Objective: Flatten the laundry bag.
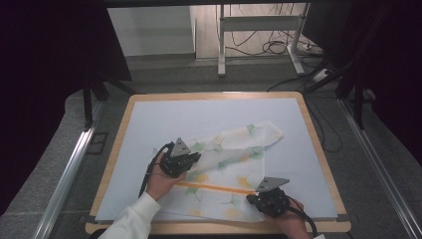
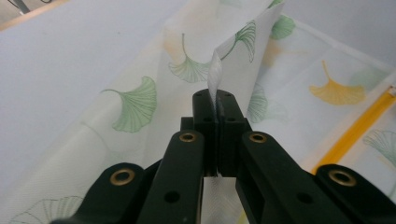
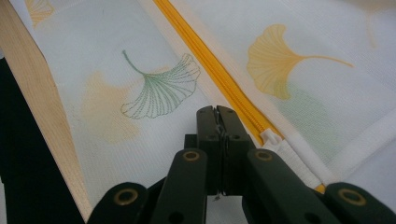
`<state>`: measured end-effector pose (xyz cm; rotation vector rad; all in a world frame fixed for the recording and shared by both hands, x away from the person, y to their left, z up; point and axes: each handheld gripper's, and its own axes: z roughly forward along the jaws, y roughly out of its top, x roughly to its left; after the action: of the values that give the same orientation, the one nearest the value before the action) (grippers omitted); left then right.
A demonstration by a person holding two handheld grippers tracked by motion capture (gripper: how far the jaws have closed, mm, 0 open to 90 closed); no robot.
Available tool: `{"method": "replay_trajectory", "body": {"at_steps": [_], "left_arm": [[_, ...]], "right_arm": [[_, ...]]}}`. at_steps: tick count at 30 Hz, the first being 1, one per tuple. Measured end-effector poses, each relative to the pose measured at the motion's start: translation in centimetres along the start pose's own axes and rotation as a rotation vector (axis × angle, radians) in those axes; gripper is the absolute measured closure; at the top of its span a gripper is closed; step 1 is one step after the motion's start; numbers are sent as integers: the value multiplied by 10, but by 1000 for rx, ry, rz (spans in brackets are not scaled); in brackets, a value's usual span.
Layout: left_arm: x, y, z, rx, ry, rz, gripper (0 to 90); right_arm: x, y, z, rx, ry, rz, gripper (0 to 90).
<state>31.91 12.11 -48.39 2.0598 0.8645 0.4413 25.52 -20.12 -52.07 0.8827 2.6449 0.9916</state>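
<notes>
At the left of the table [image 1: 114,149], a hand in a white sleeve [image 1: 133,216] holds the left gripper [image 1: 180,158] over the near-left part of a thin white cloth [image 1: 234,149] printed with green and yellow ginkgo leaves. From the left gripper view, that gripper [image 2: 215,103] has its jaws pressed tight together on a raised fold of the cloth [image 2: 140,93], a pinched ridge of fabric standing up just beyond the tips. The cloth is lifted and folded over here, and its far end reaches toward the right and far side of the pale blue mat [image 1: 164,114].

Moving right, a yellow zipper [image 1: 219,188] runs across the near part of the cloth, from near the left hand toward the right gripper [image 1: 268,199]. That gripper sits at the near-right corner of the cloth, close to the table's wooden near edge. In the right gripper view its jaws [image 3: 217,116] stand closed against each other, low over the fabric just beside the zipper's end [image 3: 271,137]; whether any cloth is caught between them I cannot tell. A green stitched leaf [image 3: 161,88] lies just beyond the tips, a yellow one [image 3: 275,60] on the other side of the zipper.
</notes>
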Motion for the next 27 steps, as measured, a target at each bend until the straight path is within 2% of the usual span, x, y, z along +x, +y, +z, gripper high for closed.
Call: {"method": "replay_trajectory", "body": {"at_steps": [9, 14, 18, 27], "left_arm": [[24, 1, 2, 4, 28, -36, 894], [41, -4, 2, -3, 40, -93, 894], [52, -5, 1, -18, 54, -118, 895], [78, -6, 4, -16, 75, -159, 894]], "right_arm": [[-1, 0, 0, 0, 7, 3, 877], [-1, 0, 0, 1, 10, 8, 877], [-2, 0, 0, 0, 12, 6, 876], [-3, -1, 0, -2, 20, 12, 875]]}}
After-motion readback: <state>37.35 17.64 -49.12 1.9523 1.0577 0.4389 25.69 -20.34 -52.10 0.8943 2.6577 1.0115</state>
